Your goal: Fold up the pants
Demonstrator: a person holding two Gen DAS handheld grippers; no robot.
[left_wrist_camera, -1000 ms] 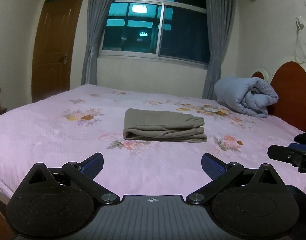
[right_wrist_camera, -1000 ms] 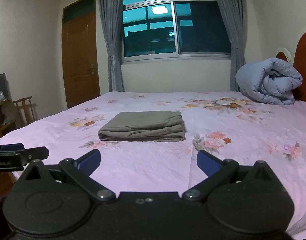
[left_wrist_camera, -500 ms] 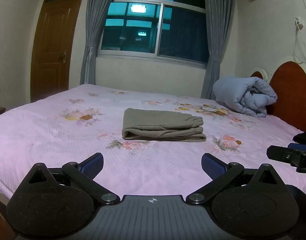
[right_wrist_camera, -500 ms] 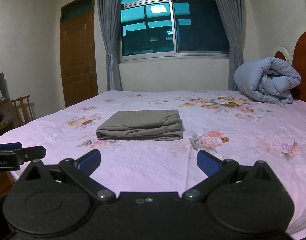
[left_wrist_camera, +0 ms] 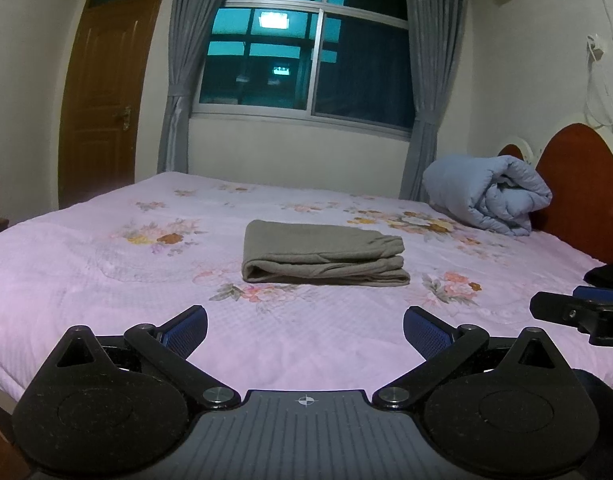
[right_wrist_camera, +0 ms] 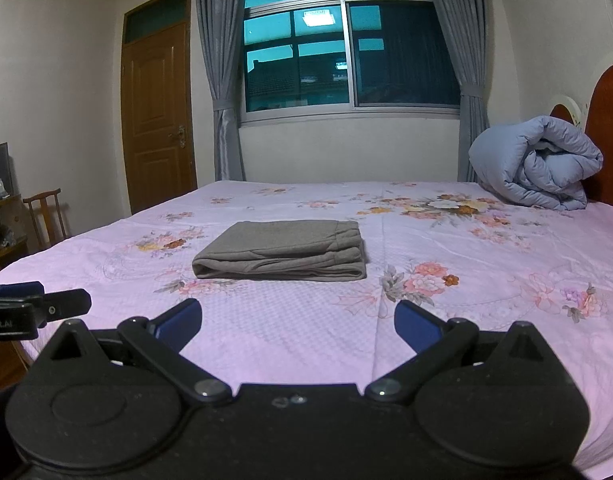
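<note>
Grey-brown pants (left_wrist_camera: 322, 254) (right_wrist_camera: 284, 250) lie folded into a flat rectangular stack in the middle of the pink floral bed (left_wrist_camera: 86, 264) (right_wrist_camera: 486, 320). My left gripper (left_wrist_camera: 305, 330) is open and holds nothing, well short of the pants near the bed's front edge. My right gripper (right_wrist_camera: 296, 324) is open too, with nothing between its blue pads, also back from the stack. The right gripper's tip (left_wrist_camera: 578, 314) shows at the right edge of the left wrist view, and the left gripper's tip (right_wrist_camera: 38, 308) at the left edge of the right wrist view.
A rolled blue duvet (left_wrist_camera: 486, 196) (right_wrist_camera: 534, 168) rests against the red headboard (left_wrist_camera: 578, 184) at the right. A dark item (left_wrist_camera: 606, 274) lies on the bed's right side. A wooden door (right_wrist_camera: 158, 120), a chair (right_wrist_camera: 46, 216) and a curtained window (left_wrist_camera: 306, 60) stand beyond.
Both grippers have drawn slightly back and lower from the bed, staying open. The folded pants have not moved.
</note>
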